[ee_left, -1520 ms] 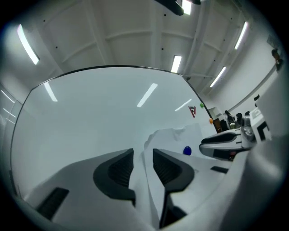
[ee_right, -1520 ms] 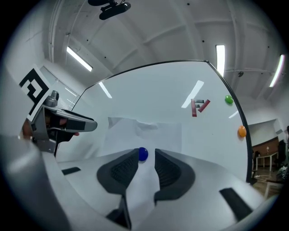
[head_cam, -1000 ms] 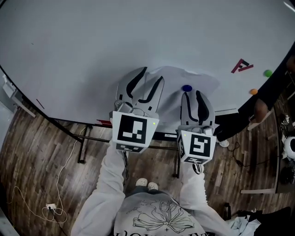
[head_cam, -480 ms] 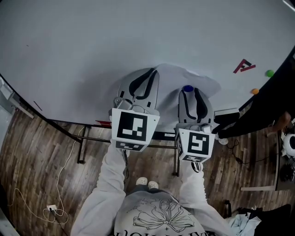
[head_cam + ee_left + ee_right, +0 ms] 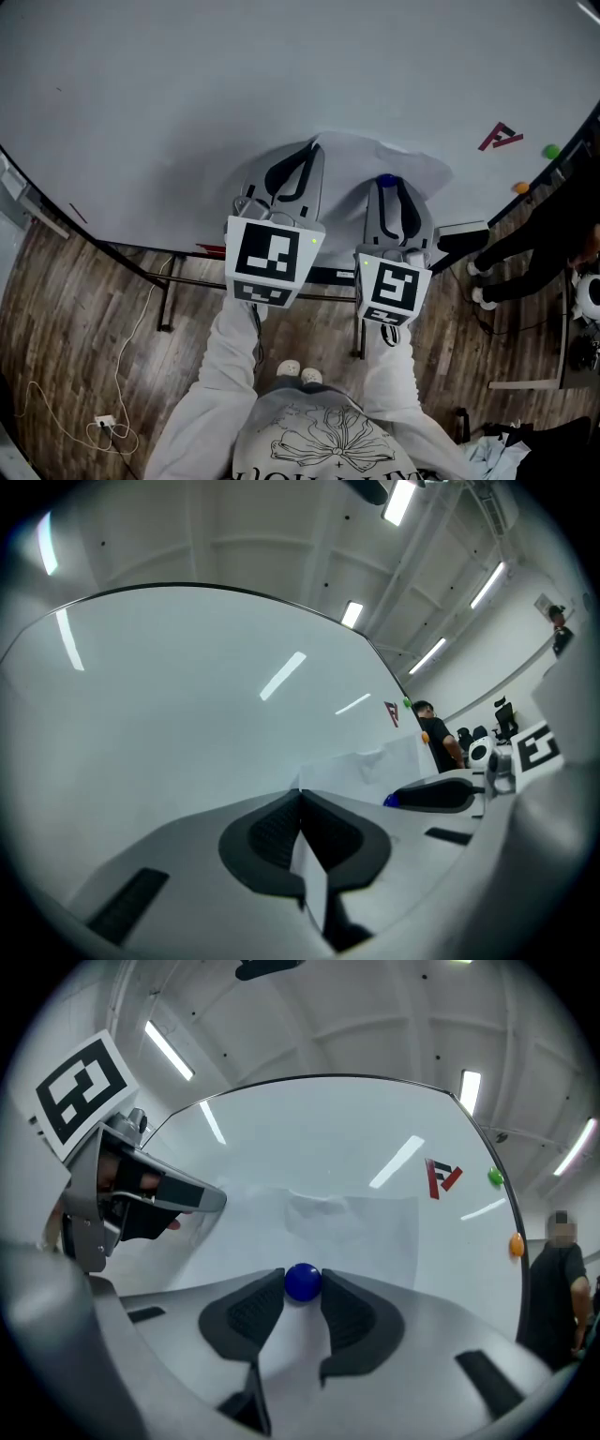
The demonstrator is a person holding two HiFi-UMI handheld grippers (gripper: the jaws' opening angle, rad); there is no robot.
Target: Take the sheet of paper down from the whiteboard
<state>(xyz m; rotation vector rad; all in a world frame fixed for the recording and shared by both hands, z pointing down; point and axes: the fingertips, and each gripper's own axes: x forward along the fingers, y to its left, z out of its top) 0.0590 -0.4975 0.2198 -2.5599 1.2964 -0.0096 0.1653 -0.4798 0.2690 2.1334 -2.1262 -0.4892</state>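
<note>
The white sheet of paper (image 5: 417,169) hangs on the whiteboard (image 5: 187,94), pinned by a round blue magnet (image 5: 385,178). My left gripper (image 5: 312,148) is at the sheet's left edge; its jaws have just been closing and are now shut on that edge, which shows as a thin white strip (image 5: 314,883) between the pads. My right gripper (image 5: 386,186) has just been closing too. In the right gripper view its fingertips (image 5: 272,1290) touch the blue magnet (image 5: 302,1282) on both sides. The sheet (image 5: 375,1227) spreads above it.
A red logo magnet (image 5: 497,137), a green magnet (image 5: 550,150) and an orange one (image 5: 521,187) sit on the board's right side. A person in black (image 5: 539,248) stands to the right. The board's stand legs (image 5: 169,300) and a cable (image 5: 103,422) are on the wooden floor.
The left jaws went from wide open to shut on the sheet's edge. The right jaws narrowed onto the blue magnet. The person at right stepped back from the board.
</note>
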